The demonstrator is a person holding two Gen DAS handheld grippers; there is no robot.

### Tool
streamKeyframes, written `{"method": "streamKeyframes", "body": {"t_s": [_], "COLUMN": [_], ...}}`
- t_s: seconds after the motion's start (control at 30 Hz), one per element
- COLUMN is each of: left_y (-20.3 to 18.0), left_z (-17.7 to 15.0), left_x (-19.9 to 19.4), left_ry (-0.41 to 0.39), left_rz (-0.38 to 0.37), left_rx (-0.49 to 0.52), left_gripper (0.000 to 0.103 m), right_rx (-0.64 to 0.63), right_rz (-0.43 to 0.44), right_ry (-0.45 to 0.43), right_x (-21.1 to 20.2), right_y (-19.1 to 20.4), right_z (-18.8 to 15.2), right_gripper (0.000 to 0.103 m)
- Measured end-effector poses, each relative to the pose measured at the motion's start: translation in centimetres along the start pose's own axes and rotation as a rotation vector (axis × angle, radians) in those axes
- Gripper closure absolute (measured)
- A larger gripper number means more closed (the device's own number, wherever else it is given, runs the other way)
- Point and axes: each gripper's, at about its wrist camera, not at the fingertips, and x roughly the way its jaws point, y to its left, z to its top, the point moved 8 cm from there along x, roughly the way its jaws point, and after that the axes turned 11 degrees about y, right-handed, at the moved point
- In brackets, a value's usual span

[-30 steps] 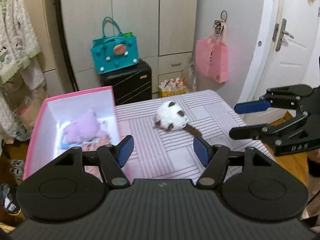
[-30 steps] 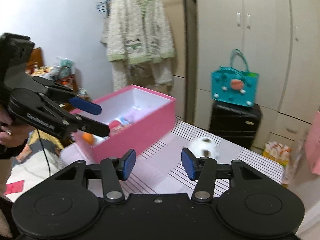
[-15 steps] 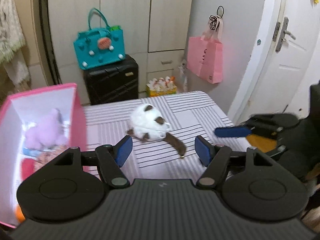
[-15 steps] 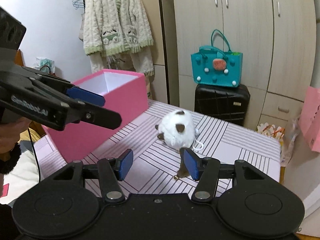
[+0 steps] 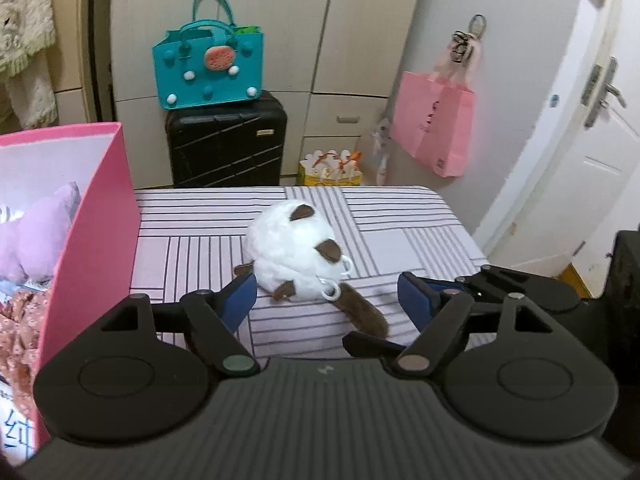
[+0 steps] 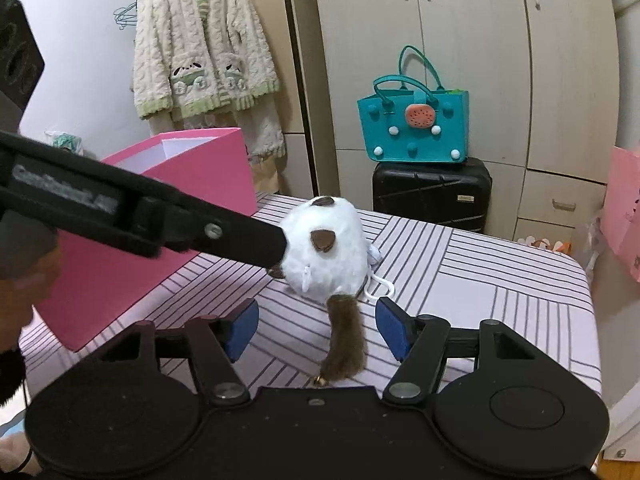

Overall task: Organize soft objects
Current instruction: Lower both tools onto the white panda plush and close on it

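Closing on the last loose toy, the right gripper (image 6: 316, 330) stood with its blue pads apart, its jaws having just been opening, and the brown tail (image 6: 344, 344) of the plush cat (image 6: 324, 248) ran between them without either pad pressing on it. The tail pointed back toward that claw, so the toy's long axis lay near to far from it, with the round white body just beyond the fingertips. The left gripper (image 5: 326, 300), jaws likewise just widened and gripping nothing, came in from the left, one finger tip seeming to touch the body's left flank, though contact could not be confirmed. By this reading the right hand was better lined up with the tail and the left with the body. The toy lay on the striped table (image 6: 500, 300), right of the pink box (image 6: 208, 168), which already held a lilac plush (image 5: 36, 236) and other soft things. Nothing stood between toy and box except the left claw's own finger. Farther off, a black suitcase (image 6: 432, 192) carried a teal bag (image 6: 416, 128) against the wardrobe, a fleecy cardigan (image 6: 200, 48) hung at far left, and a pink paper bag (image 5: 434, 124) hung at far right.
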Motion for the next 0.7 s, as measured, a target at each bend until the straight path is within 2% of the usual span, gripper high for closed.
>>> {"method": "streamKeyframes", "body": {"t_s": [0.2,0.3,0.4,0.57,0.7], "left_y": [1.5,2.4,2.7,2.5,2.5], "left_z": [1.0,1.5,1.7,2.0,2.0], "left_x": [2.6,3.5,4.3,5.5,6.0], "left_ry": [-0.025,-0.038,-0.025,0.001,-0.018], "left_rz": [0.077,0.12,0.114,0.064,0.084], "left_rx": [-0.056,-0.08,-0.069,-0.092,-0.088], "left_gripper": [0.025,0.025,0.024,0.025,0.024], "right_rx": [-0.084,-0.06,-0.028,-0.092,-0.158], "right_rz": [-0.052,-0.071,-0.082,-0.072,-0.074], "right_ry": [-0.017,-0.03,-0.019,0.019,0.05], "right_x": [1.1,1.5,2.1,2.9,4.1], "right_y": [0.2,-0.3,-1.0,-0.6,0.1], "right_z": [0.3,0.5,0.9,1.6,1.8], "right_gripper": [0.033,0.033,0.033,0.033,0.034]}}
